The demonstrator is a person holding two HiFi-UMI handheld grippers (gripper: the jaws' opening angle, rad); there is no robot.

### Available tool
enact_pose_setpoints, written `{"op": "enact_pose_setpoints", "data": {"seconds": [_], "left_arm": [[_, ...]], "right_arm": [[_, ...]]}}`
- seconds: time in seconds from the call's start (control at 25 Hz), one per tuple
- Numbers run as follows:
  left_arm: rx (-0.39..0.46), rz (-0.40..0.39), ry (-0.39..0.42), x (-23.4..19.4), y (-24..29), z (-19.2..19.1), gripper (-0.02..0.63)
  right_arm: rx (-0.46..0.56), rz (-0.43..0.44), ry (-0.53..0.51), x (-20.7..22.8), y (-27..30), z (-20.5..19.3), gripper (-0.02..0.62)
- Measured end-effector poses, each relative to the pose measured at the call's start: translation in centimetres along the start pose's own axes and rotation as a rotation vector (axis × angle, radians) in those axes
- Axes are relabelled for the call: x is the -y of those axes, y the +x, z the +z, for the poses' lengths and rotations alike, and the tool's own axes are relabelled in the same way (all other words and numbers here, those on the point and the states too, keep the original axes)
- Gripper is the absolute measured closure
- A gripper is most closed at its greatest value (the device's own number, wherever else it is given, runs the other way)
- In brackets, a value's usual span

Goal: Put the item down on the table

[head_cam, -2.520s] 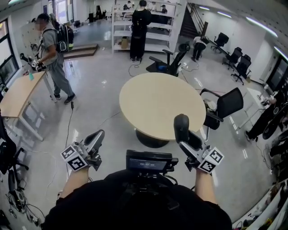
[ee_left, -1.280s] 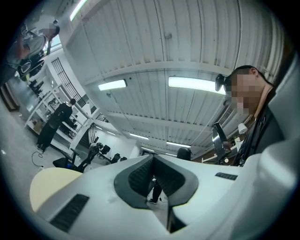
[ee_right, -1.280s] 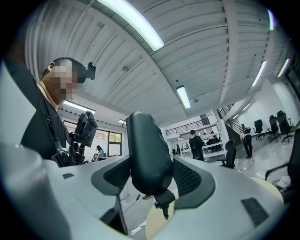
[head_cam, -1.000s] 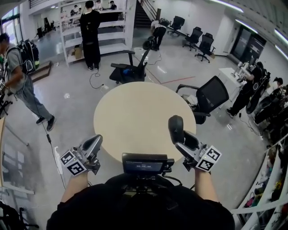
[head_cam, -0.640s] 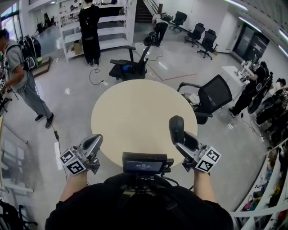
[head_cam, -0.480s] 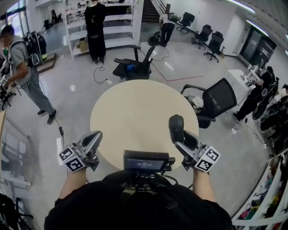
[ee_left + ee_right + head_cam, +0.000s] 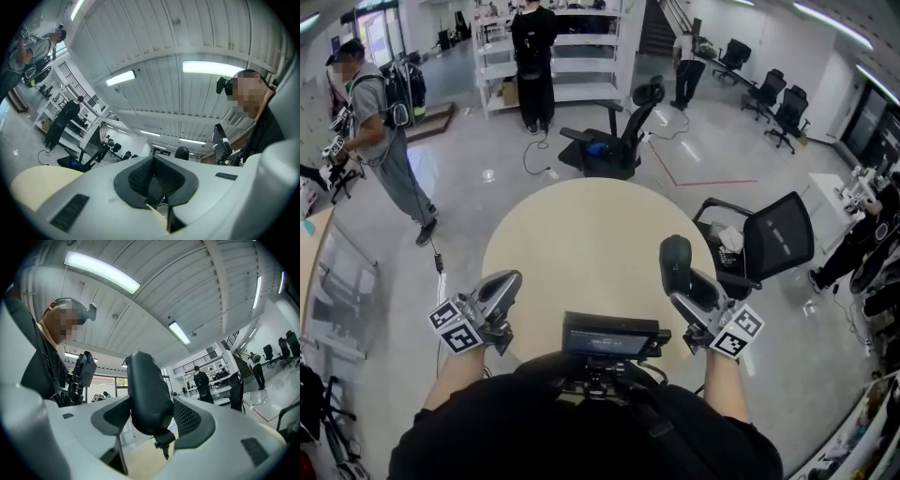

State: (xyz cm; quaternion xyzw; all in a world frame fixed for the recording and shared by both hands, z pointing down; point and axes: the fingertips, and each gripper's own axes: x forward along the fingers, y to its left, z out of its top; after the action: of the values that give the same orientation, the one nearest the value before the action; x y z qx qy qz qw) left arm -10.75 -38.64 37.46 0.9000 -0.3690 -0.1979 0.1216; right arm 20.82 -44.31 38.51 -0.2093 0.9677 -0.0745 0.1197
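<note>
A dark oval item (image 7: pixel 676 260), shaped like a computer mouse, stands upright in my right gripper (image 7: pixel 679 274), above the near right edge of the round beige table (image 7: pixel 581 234). In the right gripper view the item (image 7: pixel 146 394) fills the gap and both pads of the right gripper (image 7: pixel 151 420) press its sides; a small stub hangs from its lower end. My left gripper (image 7: pixel 507 280) hovers at the table's near left edge, shut and empty. The left gripper view shows the left gripper (image 7: pixel 154 182) with its pads together and nothing between them.
A black office chair (image 7: pixel 614 141) stands beyond the table and another (image 7: pixel 773 239) at its right. A person (image 7: pixel 389 131) stands at the far left, another (image 7: pixel 534 56) by white shelves. A small screen (image 7: pixel 609 337) sits at my chest.
The view has drifted, so the table and room sit slightly differently in frame. Both grippers keep their pose, and the dark item stays held upright in the right one.
</note>
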Motion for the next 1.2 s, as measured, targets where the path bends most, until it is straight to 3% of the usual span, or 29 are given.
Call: {"op": "enact_pose_setpoints", "data": {"seconds": [0.28,0.52,0.76,0.96,1.2], "left_arm": [[-0.044,0.004,-0.009,-2.3,1.7,-0.3,0.604],[-0.099,-0.051,-0.024,-7.8,0.4,-0.7,0.604],[-0.096,-0.087,-0.031,-12.8,0.4,0.8,0.604],[-0.102,-0.106,-0.041,-13.2,2.0,0.6,0.604],[-0.139,-0.118,-0.031,-12.4,4.9,-1.4,0.604]], "right_arm": [[-0.006,-0.019,0.038,3.1,1.4,-1.6,0.307],[-0.02,-0.097,0.057,3.1,6.0,-4.3,0.307],[-0.081,-0.158,0.068,2.9,9.4,-6.6,0.307],[-0.094,-0.27,0.056,5.7,5.8,-5.7,0.307],[-0.1,-0.461,0.05,10.7,-4.1,-5.4,0.307]]}}
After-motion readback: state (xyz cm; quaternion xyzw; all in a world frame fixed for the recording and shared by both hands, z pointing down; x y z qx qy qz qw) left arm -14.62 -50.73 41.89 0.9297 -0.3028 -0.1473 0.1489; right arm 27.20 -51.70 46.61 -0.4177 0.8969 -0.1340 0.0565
